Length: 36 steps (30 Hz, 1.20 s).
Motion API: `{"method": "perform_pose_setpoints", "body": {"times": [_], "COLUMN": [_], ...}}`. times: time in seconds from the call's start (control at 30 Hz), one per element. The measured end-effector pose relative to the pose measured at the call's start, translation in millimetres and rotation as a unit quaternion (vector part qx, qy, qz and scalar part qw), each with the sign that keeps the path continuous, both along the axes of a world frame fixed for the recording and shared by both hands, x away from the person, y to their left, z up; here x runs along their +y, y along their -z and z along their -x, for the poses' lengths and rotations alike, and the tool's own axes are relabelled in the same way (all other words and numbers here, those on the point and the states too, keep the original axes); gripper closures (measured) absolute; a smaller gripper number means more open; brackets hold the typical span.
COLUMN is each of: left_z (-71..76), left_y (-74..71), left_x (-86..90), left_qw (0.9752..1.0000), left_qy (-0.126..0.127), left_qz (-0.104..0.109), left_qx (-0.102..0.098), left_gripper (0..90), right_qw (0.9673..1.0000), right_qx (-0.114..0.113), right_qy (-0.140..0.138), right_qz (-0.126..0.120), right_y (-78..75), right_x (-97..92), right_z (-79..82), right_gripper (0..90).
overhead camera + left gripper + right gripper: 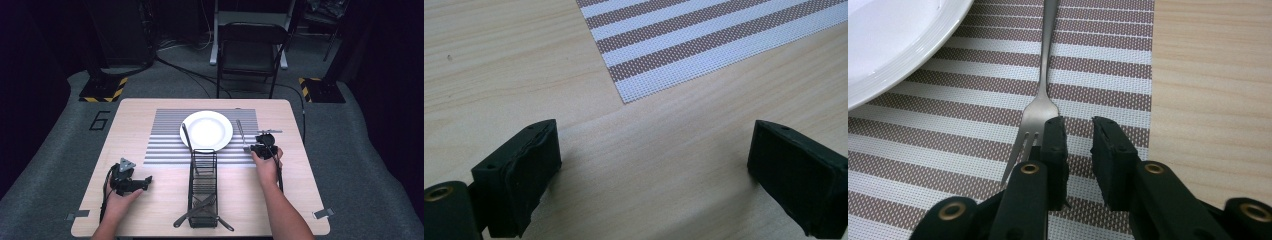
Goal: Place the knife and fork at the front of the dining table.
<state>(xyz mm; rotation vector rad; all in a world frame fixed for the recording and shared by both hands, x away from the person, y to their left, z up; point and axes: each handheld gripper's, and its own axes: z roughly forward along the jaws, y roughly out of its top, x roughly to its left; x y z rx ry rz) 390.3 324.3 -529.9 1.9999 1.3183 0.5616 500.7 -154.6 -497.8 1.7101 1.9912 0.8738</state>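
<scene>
Table setting, by the look of it: white plate (206,129) centred on striped placemat (165,145), fork (1040,107) lying on mat right of plate, tines toward the person. Dark utensil (187,137) resting across plate's left rim, lower end running down into black wire caddy (202,187) at table's near middle. More cutlery (200,212) crossed at caddy's near end, kinds hard to tell.

Right gripper (1077,145) low over mat beside fork tines, jaws narrowly parted, nothing between them; left jaw just right of the tines, contact not clear. In high view, right gripper (263,148) at mat's right edge, hand (266,167) behind it. Fork outside the jaws, so not held.

Left gripper (651,165) idle over bare wooden table (499,60), jaws spread wide, holding nothing, mat corner ahead. In high view, left gripper (127,180) well left of caddy.

Likely step: fork placement just finished or being nudged straight, cannot say which. Probable next: right gripper lifted clear without dragging tines, then back to caddy for another piece; needs a grip on a thin handle through the wire frame, jaws opened wider first.
</scene>
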Motion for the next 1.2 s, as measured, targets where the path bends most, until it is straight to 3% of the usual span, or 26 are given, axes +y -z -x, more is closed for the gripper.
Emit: {"method": "perform_pose_setpoints", "body": {"times": [0.23,0.57,0.77,0.83,0.93,1.2], "left_z": [-0.1,0.2,2.9,3.9,4.4,6.9], "left_y": [0.0,0.5,-1.4,-3.4,-8.5,-35.9], "left_x": [-0.2,-0.5,-0.9,-1.8,-4.0,-21.6], "left_qw": [1.0,1.0,0.9998,0.9998,0.9998,0.9986], "left_qy": [-0.001,-0.002,0.0,0.0,0.005,0.023], "left_qz": [0.0,0.001,0.011,0.012,0.018,0.046], "left_qx": [0.0,-0.007,-0.019,-0.015,-0.005,-0.014], "left_gripper": [6.6,8.0,24.1,34.7,42.3,50.4], "right_qw": [0.9997,0.9997,0.9995,0.9993,0.9986,0.9954], "right_qx": [0.014,0.009,-0.004,-0.014,-0.026,-0.045], "right_qy": [-0.017,-0.023,-0.03,-0.035,-0.045,-0.081], "right_qz": [0.005,0.002,0.011,0.006,-0.007,-0.025], "right_y": [2.6,6.0,-2.1,-7.6,-15.2,-27.5], "right_x": [4.1,9.8,8.2,5.8,1.1,1.8], "right_z": [1.3,5.6,13.1,18.0,25.7,48.0], "right_gripper": [79.5,78.6,74.2,73.4,71.7,68.6]}}
